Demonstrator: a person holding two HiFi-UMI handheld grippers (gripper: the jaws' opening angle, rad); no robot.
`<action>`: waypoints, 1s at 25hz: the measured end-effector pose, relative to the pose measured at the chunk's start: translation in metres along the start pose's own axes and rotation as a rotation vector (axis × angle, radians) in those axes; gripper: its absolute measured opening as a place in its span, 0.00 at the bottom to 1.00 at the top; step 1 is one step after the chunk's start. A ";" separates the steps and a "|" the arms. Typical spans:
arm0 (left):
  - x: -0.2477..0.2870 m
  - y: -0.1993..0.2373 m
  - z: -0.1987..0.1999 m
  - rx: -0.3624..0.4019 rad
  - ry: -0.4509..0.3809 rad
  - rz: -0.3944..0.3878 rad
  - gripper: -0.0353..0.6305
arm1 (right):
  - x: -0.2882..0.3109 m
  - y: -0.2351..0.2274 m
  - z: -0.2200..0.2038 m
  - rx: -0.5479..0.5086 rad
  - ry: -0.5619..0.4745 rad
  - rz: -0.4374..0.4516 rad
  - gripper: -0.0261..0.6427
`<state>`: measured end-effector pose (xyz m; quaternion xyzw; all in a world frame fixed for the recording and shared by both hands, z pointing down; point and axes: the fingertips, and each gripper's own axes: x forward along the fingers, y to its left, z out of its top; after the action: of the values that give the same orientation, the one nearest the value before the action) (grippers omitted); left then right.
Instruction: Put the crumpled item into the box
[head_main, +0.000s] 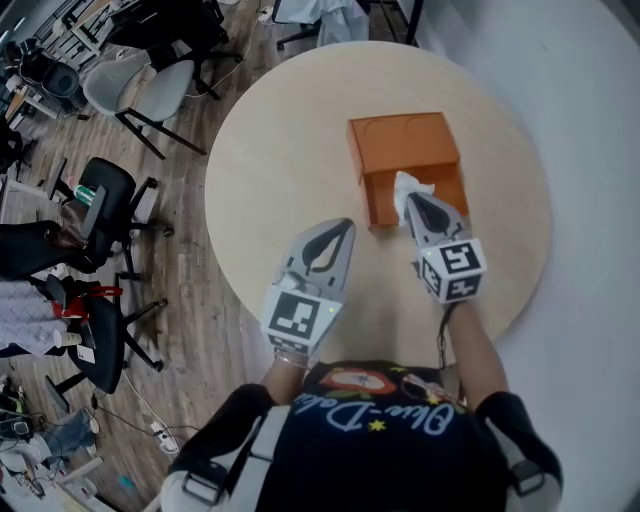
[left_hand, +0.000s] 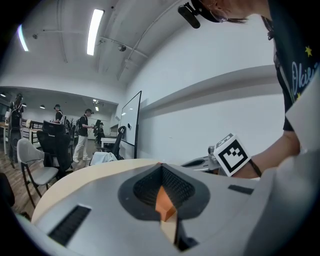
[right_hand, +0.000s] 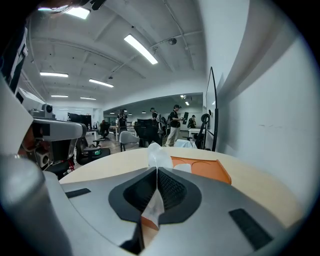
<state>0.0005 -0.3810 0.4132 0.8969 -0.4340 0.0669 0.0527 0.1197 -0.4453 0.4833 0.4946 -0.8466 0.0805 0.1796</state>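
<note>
An orange box (head_main: 405, 160) lies on the round pale table (head_main: 290, 140), its open part toward me. My right gripper (head_main: 418, 206) is shut on a crumpled white tissue (head_main: 408, 185), held at the box's near open end. In the right gripper view the tissue (right_hand: 157, 156) sticks up from the closed jaws, with the orange box (right_hand: 200, 169) just beyond. My left gripper (head_main: 335, 235) hangs over the table left of the box, shut, nothing in it. In the left gripper view its jaws meet, and the right gripper's marker cube (left_hand: 231, 154) shows to the right.
Office chairs (head_main: 150, 85) and clutter stand on the wooden floor left of the table. A white wall (head_main: 590, 120) runs close along the table's right side. People stand far off in the room (right_hand: 172, 122).
</note>
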 end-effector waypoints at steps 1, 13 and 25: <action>0.002 0.001 0.001 -0.013 -0.003 0.002 0.04 | 0.004 -0.001 -0.002 0.001 0.010 -0.001 0.04; 0.012 0.005 -0.003 -0.020 0.003 -0.008 0.04 | 0.036 -0.013 -0.029 -0.039 0.086 -0.008 0.04; 0.013 0.004 -0.009 -0.028 0.005 0.007 0.04 | 0.053 -0.017 -0.056 -0.086 0.184 -0.009 0.04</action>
<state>0.0046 -0.3918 0.4242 0.8944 -0.4377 0.0634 0.0662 0.1231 -0.4785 0.5546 0.4807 -0.8270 0.0881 0.2779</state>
